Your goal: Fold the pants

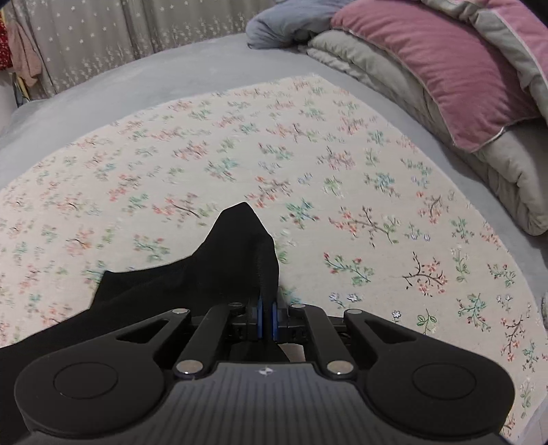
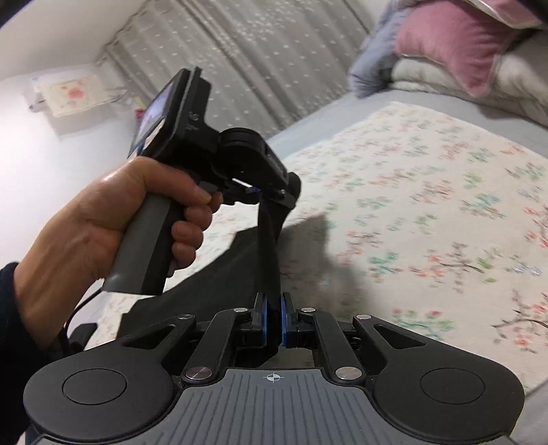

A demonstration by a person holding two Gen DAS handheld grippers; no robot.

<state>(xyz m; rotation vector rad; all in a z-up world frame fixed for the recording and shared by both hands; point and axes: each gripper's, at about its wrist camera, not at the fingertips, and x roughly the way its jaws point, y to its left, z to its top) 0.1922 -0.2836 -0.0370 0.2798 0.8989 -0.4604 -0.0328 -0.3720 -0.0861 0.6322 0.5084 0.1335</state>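
Between the blue pads of the left gripper (image 1: 267, 320) a fold of the black pants (image 1: 212, 270) is clamped, the cloth rising to a peak just ahead of the fingers and trailing off to the left over the floral sheet (image 1: 342, 164). Likewise, the right gripper (image 2: 273, 320) is pinched on the pants (image 2: 219, 274), a taut band of fabric running up to the other gripper, held by the left hand (image 2: 102, 222). Farther back lie a pink pillow (image 1: 441, 68) and folded quilts (image 1: 496, 164), then the curtain (image 1: 102, 30).
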